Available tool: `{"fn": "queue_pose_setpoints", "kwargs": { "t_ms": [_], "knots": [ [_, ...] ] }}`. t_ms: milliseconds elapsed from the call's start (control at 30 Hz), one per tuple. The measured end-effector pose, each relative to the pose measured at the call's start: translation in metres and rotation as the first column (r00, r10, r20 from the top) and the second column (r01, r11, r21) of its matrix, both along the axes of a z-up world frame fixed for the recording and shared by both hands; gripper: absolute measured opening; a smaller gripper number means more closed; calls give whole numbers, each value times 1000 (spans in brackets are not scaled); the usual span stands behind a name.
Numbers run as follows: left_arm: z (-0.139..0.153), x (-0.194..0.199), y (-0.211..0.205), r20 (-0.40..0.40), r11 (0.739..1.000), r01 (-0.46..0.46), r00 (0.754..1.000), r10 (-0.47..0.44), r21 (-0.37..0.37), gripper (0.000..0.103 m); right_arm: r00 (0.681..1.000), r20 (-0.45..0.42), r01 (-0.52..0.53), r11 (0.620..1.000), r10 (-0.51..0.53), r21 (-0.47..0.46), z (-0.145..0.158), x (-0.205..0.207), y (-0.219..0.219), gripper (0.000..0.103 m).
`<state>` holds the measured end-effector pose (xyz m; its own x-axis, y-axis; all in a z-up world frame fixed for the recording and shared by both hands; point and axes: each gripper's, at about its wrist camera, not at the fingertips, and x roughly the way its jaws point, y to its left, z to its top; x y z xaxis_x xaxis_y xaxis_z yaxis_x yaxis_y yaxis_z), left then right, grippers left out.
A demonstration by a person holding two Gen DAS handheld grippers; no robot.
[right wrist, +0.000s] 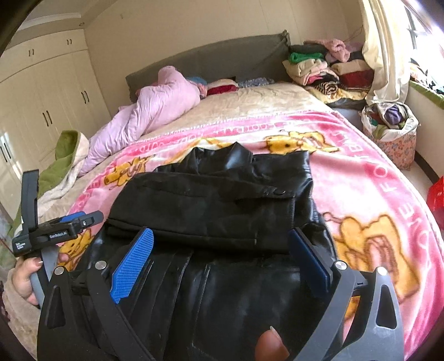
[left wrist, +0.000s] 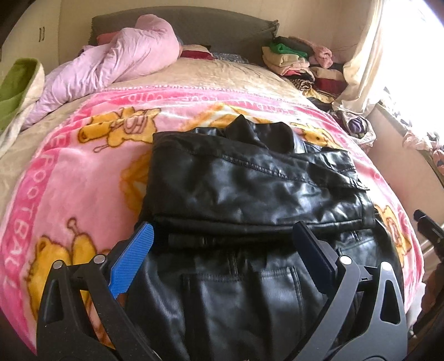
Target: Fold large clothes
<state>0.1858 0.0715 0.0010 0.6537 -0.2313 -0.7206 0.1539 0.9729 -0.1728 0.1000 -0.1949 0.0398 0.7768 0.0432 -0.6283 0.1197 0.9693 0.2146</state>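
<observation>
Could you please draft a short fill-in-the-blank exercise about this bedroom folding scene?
1. The partly folded black leather jacket lies on a ____ cartoon-bear blanket.
2. The left gripper and the right gripper both have their jaws ____.
3. The bundled quilt near the headboard is ____ in colour.

Missing words: pink; open; lilac

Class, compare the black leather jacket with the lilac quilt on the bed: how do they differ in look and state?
The black leather jacket is dark, shiny and partly folded flat; the lilac quilt is pale, matte and bunched in a loose heap. The jacket lies on the pink cartoon blanket near the claws; the quilt sits farther up by the headboard. Both rest on the same bed.
</observation>
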Motion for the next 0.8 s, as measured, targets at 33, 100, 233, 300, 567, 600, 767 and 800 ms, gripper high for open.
{"fn": "queue_pose_setpoints", "kwargs": {
  "t_ms": [33, 100, 233, 300, 567, 600, 767, 800],
  "knots": [
    [0, -3, 1, 2, 1000, 0, 1000, 0, -4, 94, 1000, 5, 1, 1000, -1, -4, 2, -6, -1, 97],
    [1, -11, 1, 4, 1000, -1, 1000, 1, -9, 94, 1000, 11, 3, 1000, -2, -10, 4, -12, -2, 97],
    [4, -26, 2, 13, 1000, 1, 1000, -1, -9, 94, 1000, 14, 16, 1000, -16, -17, 6, -27, -6, 97],
    [6, -34, 3, 19, 1000, 2, 1000, -2, -7, 94, 1000, 13, 18, 1000, -18, -15, 7, -33, -9, 97],
    [-2, -70, 24, -37, 999, -2, 999, 0, -52, 94, 1000, -10, 1, 1000, -2, -26, 1, -63, -10, 98],
    [-4, -73, 26, -42, 999, -4, 999, 2, -46, 94, 1000, -12, -1, 1000, 0, -27, 0, -67, -10, 98],
    [-15, -88, 43, -75, 999, -32, 997, 34, 27, 94, 999, -33, -8, 1000, 7, -21, -12, -88, -9, 98],
    [-20, -91, 48, -94, 999, -33, 995, 36, 28, 94, 999, -40, -7, 1000, 7, -20, -14, -91, -9, 98]
  ]
}}
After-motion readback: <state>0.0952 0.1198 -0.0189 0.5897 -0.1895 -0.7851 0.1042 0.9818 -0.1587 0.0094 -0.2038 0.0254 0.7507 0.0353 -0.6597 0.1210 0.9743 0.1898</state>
